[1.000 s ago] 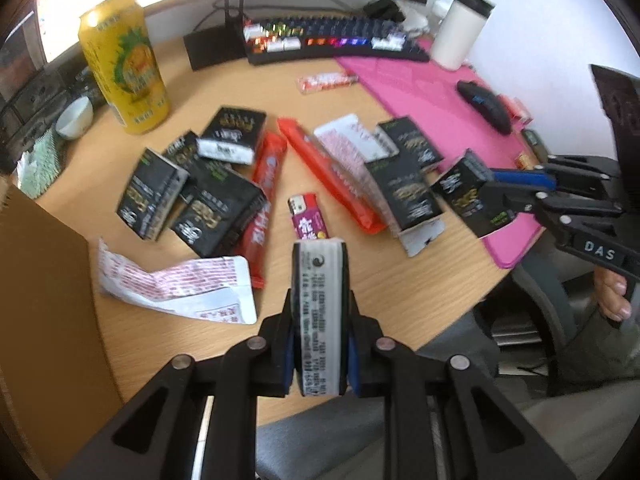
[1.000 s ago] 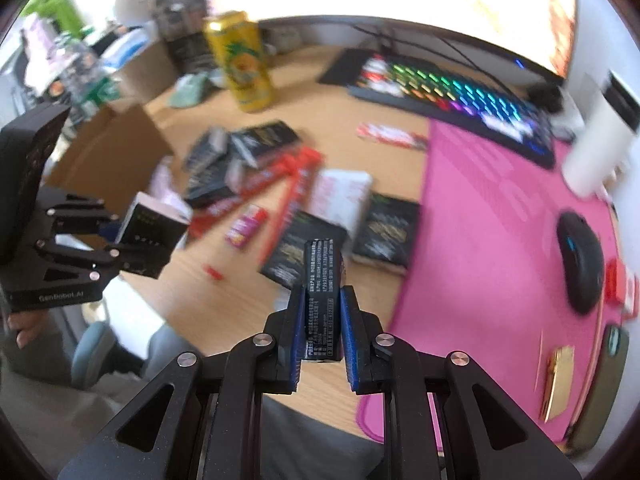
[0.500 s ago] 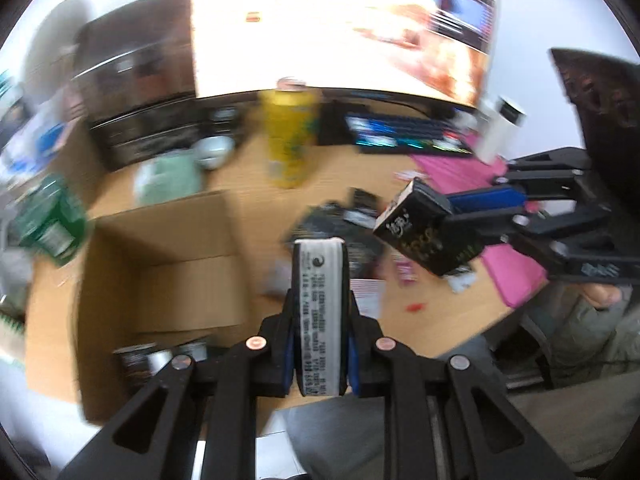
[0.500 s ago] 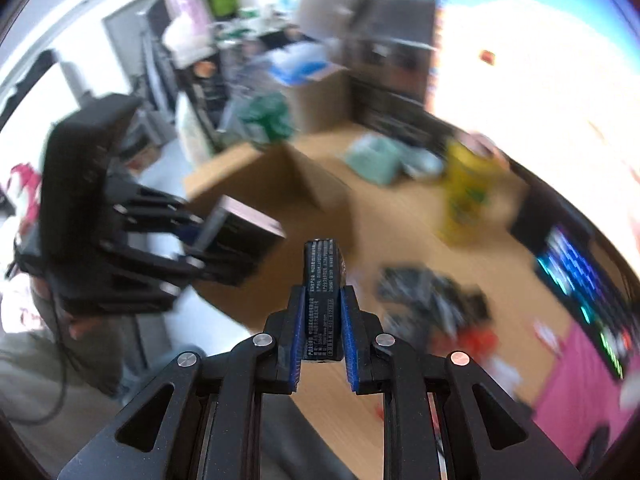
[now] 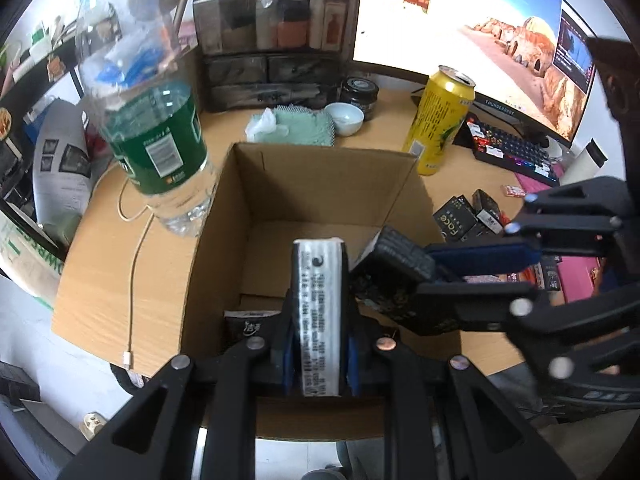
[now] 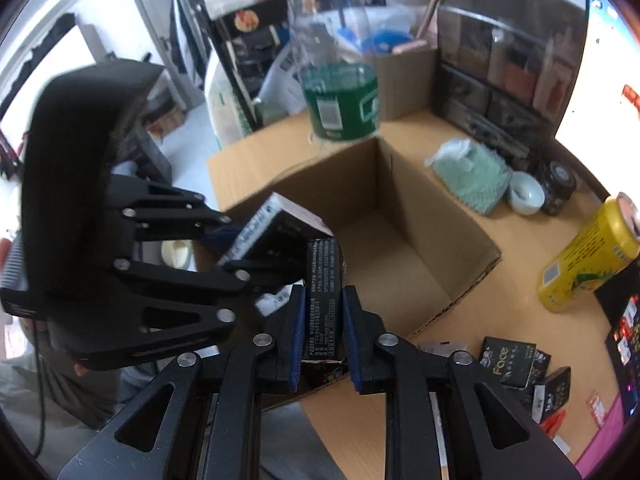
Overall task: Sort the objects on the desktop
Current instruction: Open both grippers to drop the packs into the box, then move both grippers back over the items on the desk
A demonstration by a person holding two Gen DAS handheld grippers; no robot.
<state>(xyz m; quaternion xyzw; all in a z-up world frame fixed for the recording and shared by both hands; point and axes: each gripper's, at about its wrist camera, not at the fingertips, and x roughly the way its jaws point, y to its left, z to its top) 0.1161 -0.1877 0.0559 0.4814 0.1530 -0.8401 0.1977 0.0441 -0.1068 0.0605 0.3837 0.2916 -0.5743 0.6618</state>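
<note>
An open cardboard box (image 5: 320,168) stands on the wooden desk; it also shows in the right wrist view (image 6: 404,216). My left gripper (image 5: 318,344) is shut on a small black box with a white printed side (image 5: 318,300), held over the cardboard box's near part. My right gripper (image 6: 322,340) is shut on another small black box (image 6: 323,292), also over the cardboard box, close beside the left one. In the left wrist view the right gripper (image 5: 424,276) comes in from the right with its black box (image 5: 392,276). A black packet (image 5: 250,326) lies inside.
A green-labelled water bottle (image 5: 156,136) stands left of the box, a yellow can (image 5: 438,120) to its right. Several black packets (image 6: 516,364) lie on the desk (image 5: 100,248) near the keyboard (image 5: 512,148). A white cable (image 5: 134,272) runs along the left.
Both grippers have swung left from the scattered packets to above the cardboard box, each still holding its small black box, and now sit close together.
</note>
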